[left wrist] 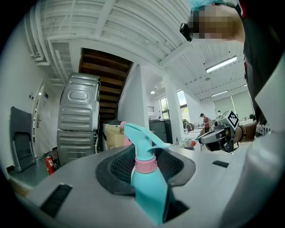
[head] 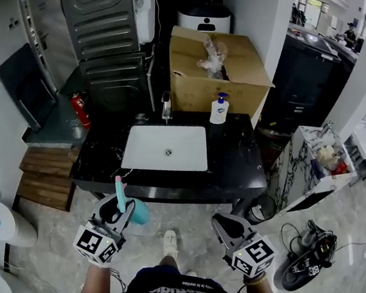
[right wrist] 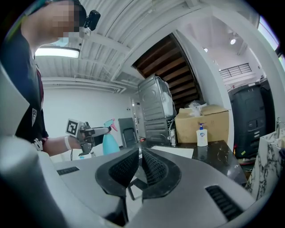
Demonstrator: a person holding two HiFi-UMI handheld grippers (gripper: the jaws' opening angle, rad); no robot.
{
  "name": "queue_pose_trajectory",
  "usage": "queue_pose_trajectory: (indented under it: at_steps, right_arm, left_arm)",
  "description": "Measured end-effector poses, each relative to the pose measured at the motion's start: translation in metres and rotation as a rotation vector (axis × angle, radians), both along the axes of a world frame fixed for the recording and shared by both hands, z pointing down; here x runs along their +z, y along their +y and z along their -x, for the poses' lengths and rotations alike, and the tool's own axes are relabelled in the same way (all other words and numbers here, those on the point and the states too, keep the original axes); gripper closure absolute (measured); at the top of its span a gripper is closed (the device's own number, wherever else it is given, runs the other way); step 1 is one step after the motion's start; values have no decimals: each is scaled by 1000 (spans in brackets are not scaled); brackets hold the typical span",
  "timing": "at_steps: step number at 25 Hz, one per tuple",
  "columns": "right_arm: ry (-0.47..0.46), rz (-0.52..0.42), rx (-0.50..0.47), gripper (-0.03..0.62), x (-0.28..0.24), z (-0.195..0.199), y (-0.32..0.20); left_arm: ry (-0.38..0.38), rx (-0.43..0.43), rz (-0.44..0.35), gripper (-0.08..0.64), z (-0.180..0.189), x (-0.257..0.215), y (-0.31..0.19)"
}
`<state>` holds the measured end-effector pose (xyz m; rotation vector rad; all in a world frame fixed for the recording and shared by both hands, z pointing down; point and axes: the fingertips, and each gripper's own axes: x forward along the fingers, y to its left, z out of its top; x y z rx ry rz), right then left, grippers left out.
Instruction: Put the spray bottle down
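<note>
From my end: I've got the L tongs (left wrist: 149, 156) clamped on the teal spray bottle (left wrist: 149, 191), up in the air short of the black counter (head: 234, 161) (pink collar sits right btwn the pads). R tongs (right wrist: 140, 153) are pinched together w/ nothing in them. Further out there's the white sink (head: 166, 148), a soap pump bottle (head: 219, 108) at the back edge, then a cardboard box (head: 217, 74).

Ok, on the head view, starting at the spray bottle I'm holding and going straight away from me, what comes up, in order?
Spray bottle in the left hand-held gripper → black counter → white sink basin → faucet → cardboard box → white appliance behind the box.
</note>
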<state>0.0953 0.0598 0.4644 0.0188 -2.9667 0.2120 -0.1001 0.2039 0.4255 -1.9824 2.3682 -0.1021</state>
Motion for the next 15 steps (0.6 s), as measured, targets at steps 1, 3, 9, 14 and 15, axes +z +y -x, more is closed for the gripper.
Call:
queue_pose_trajectory:
  at_steps: [1,3,9,14,15]
  right_arm:
    - [3,0,0,550,0,9,-6]
    - [10,-2,0,549,2,31,-17]
    - [24,-28,-5,550,-5,120,-57]
    - [18,-63,-3,549,-24,196,-81]
    - [19,-66,1,550,-27,207,-85]
  left_arm:
    - [0,5,-5,408,9,0,-8]
    - [-1,20,-11,408,28,1,-24]
    - [21,39,-21,408,110,7,-70]
    - [3,59,-28,408,184,0,-100]
    - [-4,61,-30,408,196,-2,-105]
